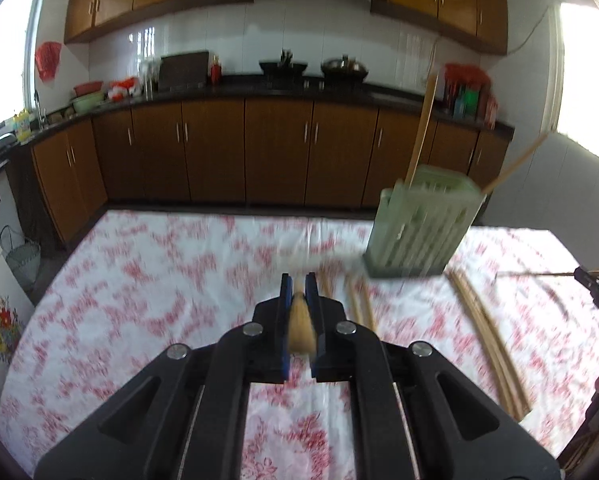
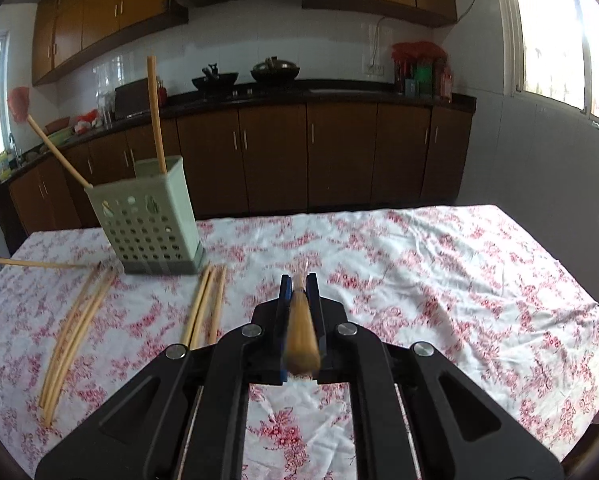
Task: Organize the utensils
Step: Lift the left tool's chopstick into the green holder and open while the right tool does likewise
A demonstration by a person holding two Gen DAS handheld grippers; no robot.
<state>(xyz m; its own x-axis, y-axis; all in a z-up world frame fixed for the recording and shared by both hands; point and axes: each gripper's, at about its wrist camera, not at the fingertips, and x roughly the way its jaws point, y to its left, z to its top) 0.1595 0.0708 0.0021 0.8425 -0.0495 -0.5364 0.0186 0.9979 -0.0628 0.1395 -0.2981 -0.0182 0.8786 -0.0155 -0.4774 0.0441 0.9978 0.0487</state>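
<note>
Bamboo, all of it: light, stiff, smooth chopsticks, so nothing here is heavy or fragile, but I judge them slippery and prone to roll or pivot if pinched off-centre. My left tool [image 1: 298, 282] has its jaws drawn narrow on one chopstick [image 1: 299, 330], the stick running back along the fingers toward the camera with the thick butt end nearest the lens; the tip ahead is blurred, so I cannot tell how far it sticks out. My right tool [image 2: 298, 282] is the same, jaws closed narrow around its own chopstick [image 2: 301, 336], butt end toward the lens. The green holder [image 2: 151, 220], a perforated plastic box, stands upright on the floral-clothed tabletop [image 2: 439, 280] and already carries two upright chopsticks [image 2: 155, 112], one near vertical, one leaning out over the corner. Loose ones lie flat on the cloth: a group just beside the holder's base [image 2: 205, 304] and a longer bundle [image 2: 75, 332] further out. From the left view the holder [image 1: 423, 228] sits ahead and to the right, with the tabletop [image 1: 159, 264] smeared by motion blur. Gripping near the thick end, as both tools do now, looks sound to me: more surface, less taper, less chance of the stick swinging. The cloth is soft and wrinkled, so for the flat ones I'd expect the fingers to snag fabric; taking one near an end may be safer. The holder looks light and could tip if a stick is jabbed at its wall.
</note>
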